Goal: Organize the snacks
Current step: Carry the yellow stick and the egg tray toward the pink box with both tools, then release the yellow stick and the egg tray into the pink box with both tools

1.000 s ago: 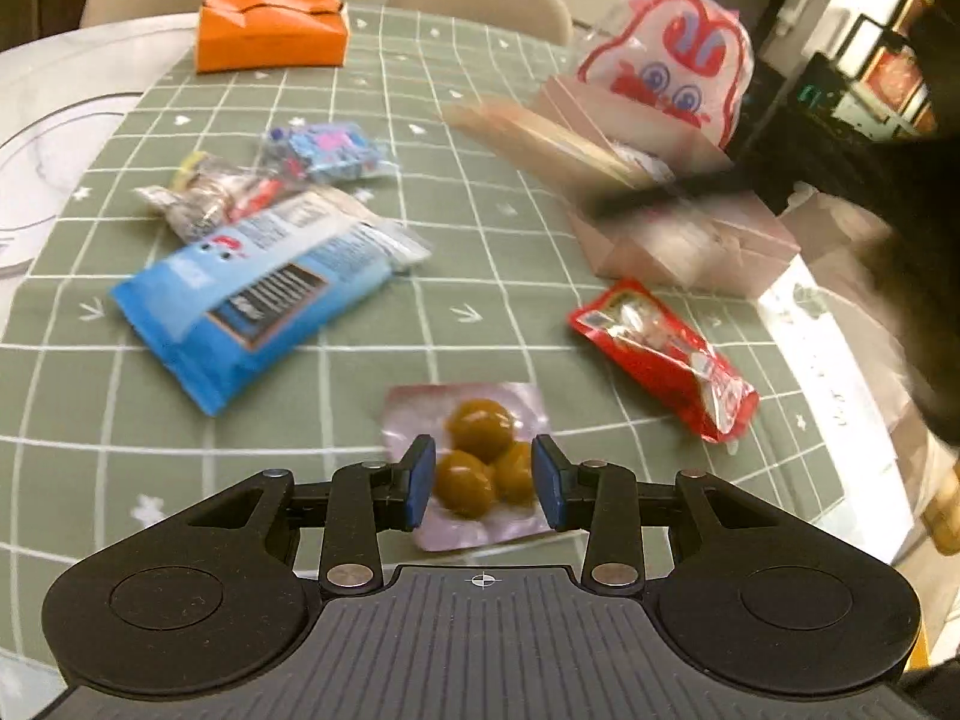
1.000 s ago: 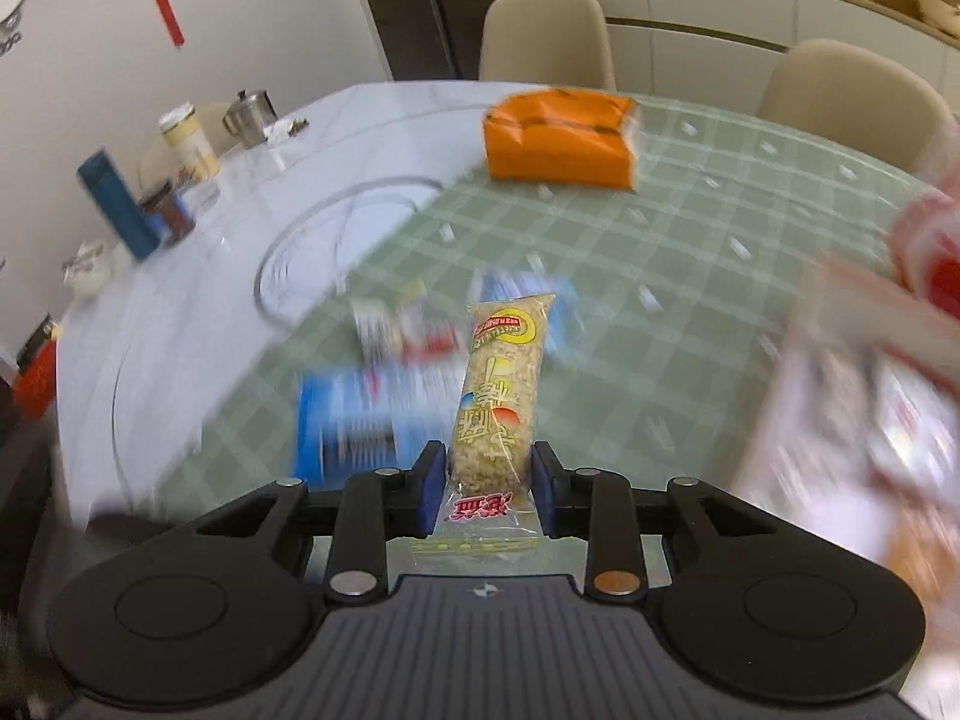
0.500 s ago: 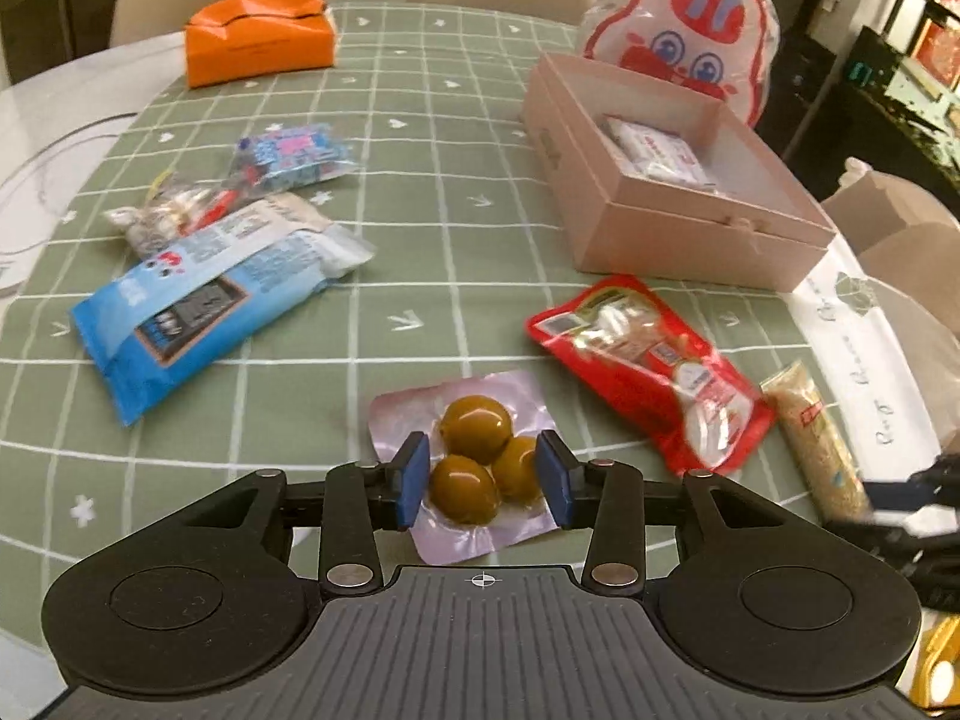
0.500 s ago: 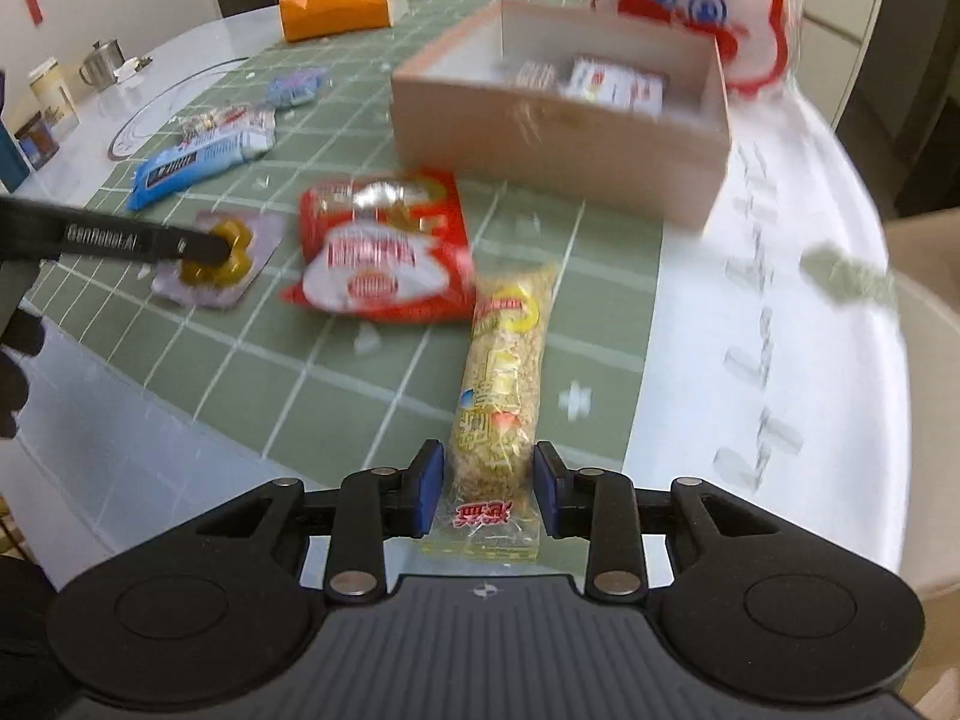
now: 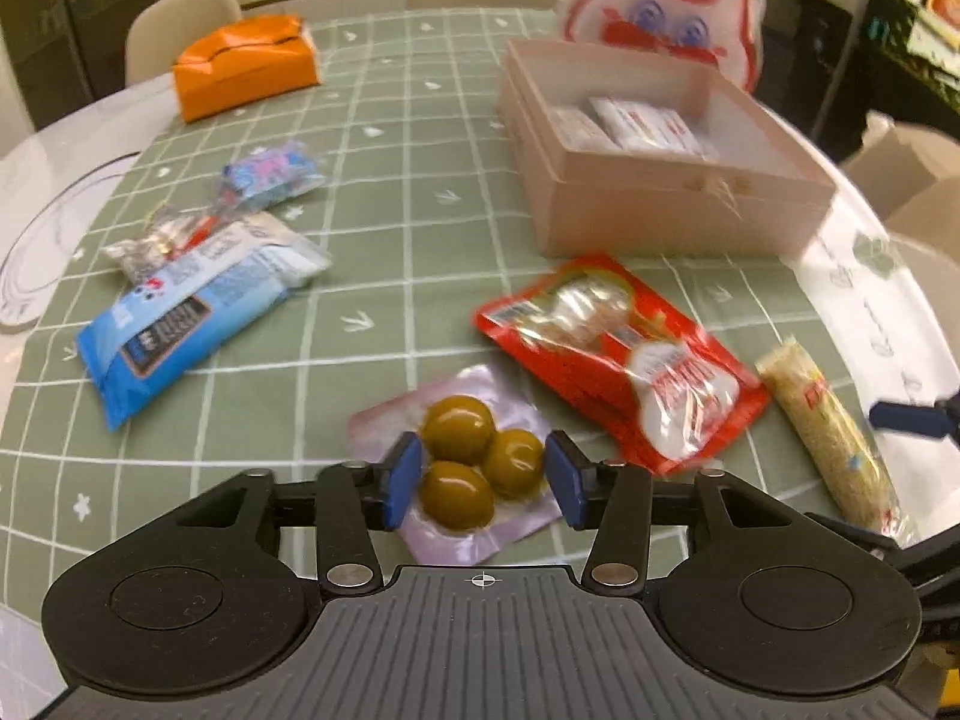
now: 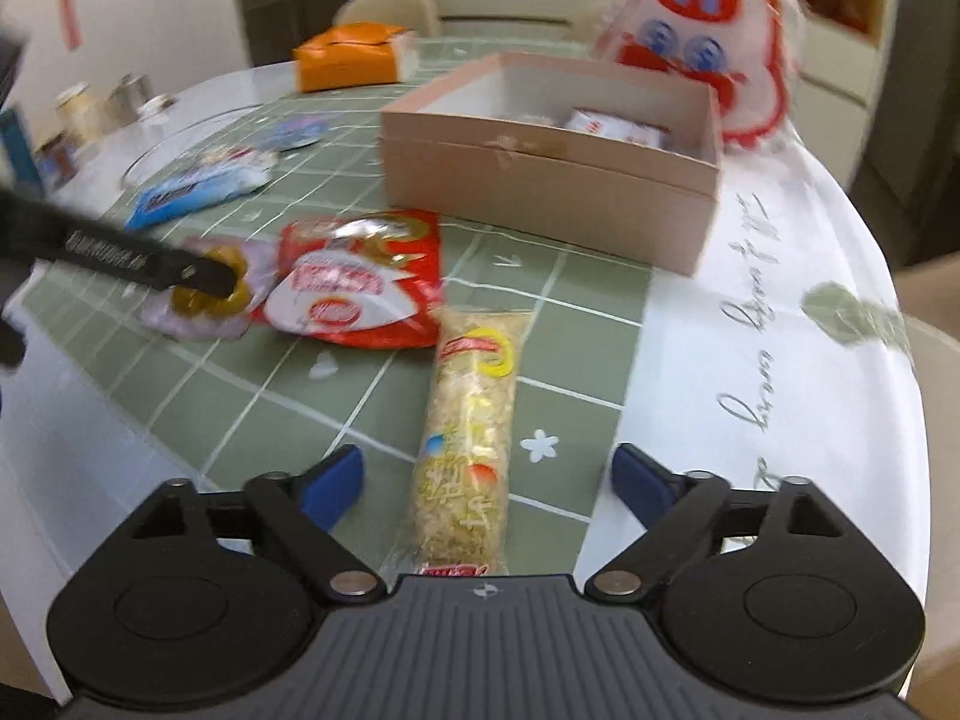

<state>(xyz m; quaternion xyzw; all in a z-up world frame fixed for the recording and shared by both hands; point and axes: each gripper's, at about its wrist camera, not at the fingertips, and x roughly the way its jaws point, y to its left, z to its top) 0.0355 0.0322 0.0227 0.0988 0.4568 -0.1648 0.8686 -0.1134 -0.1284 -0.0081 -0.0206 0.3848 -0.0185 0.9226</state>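
1. Far left on the surface (image 5: 420, 192), three snacks lie loose: the blue packet (image 5: 192, 324), a small clear-wrapped snack (image 5: 159, 243) tucked against its far end, and a little blue-and-pink pack (image 5: 270, 171) just beyond. None is anywhere near the box, so all of that is waiting.
2. Moving right, the left gripper (image 5: 486, 477) sits over the olive pouch (image 5: 468, 462). Its jaws are opening, with the three olives between them. The blue pads look just clear of the pouch, so I judge it released, lying flat on the cloth.
3. Next, the red pouch (image 5: 624, 354) lies untouched between the olives and the box.
4. Up behind it, the pink box (image 5: 672, 222) is the clear destination. A few white-wrapped packs (image 5: 636, 126) are already inside, so some sorting is done, though most of the box floor is bare.
5. Far right, the right gripper (image 6: 483, 486) is spreading wide. The grain bar (image 6: 474, 438) lies on the surface between the jaws, touched by neither pad, near the front edge.
6. My read: early going, with six snacks outside the box and only a few in.
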